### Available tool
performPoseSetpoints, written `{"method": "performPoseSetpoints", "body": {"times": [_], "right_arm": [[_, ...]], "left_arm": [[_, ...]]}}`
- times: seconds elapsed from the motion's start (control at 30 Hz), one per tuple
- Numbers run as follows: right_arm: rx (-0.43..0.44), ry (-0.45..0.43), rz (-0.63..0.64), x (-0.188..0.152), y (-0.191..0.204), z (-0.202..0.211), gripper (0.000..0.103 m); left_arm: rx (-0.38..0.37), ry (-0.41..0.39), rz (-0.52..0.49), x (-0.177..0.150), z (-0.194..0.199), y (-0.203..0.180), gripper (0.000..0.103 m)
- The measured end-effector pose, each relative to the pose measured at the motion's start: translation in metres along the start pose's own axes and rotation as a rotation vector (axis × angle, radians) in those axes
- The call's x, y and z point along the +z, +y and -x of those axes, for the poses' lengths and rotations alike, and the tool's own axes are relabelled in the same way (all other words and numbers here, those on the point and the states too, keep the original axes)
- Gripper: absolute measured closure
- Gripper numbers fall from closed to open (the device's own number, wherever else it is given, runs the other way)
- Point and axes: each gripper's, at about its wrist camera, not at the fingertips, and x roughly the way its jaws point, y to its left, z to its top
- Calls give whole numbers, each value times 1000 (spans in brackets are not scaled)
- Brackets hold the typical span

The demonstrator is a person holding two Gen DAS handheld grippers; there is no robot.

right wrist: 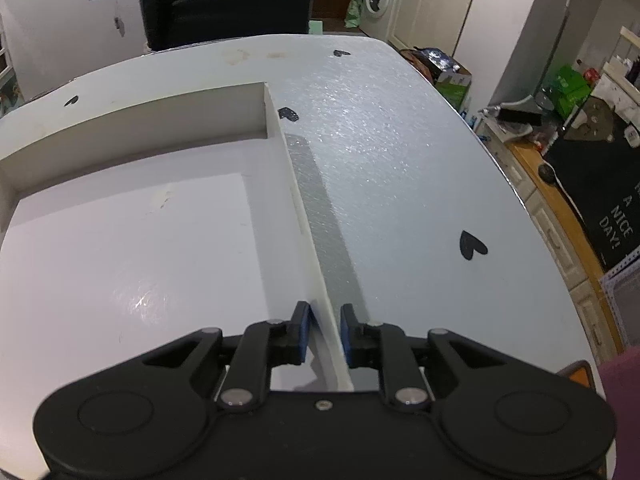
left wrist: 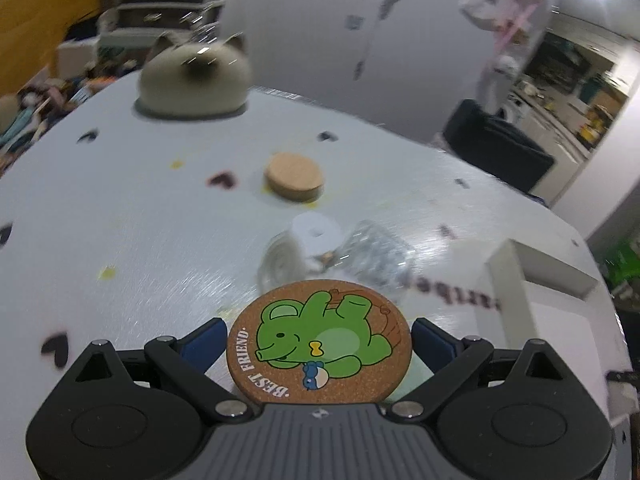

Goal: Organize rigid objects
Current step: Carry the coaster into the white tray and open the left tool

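Note:
My left gripper (left wrist: 318,340) is shut on a round cork coaster (left wrist: 319,342) printed with a green bear and "BEST FRIEND", held above the white table (left wrist: 120,220). Ahead lie a plain cork coaster (left wrist: 294,176), a white ring-shaped disc (left wrist: 316,233) and a clear glass item (left wrist: 374,252), blurred. A white box (left wrist: 540,276) stands at the right. My right gripper (right wrist: 325,330) is shut on the right wall of that white box (right wrist: 308,232), whose inside is bare.
A cat-shaped ornament (left wrist: 196,76) sits at the table's far left. A dark chair (right wrist: 228,8) stands behind the table. Black hearts (right wrist: 472,245) mark the tabletop. Cupboards and clutter lie beyond the right edge (right wrist: 520,200).

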Motion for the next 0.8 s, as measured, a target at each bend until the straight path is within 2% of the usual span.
{"method": "performPoseSetpoints", "body": {"times": [0.17, 0.37, 0.63, 0.8], "right_arm": [[17, -8, -18, -1, -3, -1, 86], [105, 28, -8, 4, -17, -4, 91], [183, 62, 37, 8, -26, -7, 95], [230, 103, 55, 11, -29, -8, 99]], "left_arm": [[-59, -53, -98, 11, 16, -47, 6], [-171, -81, -165, 5, 18, -132, 6], [-312, -11, -305, -27, -17, -247, 6], [-353, 42, -397, -52, -43, -302, 6]]}}
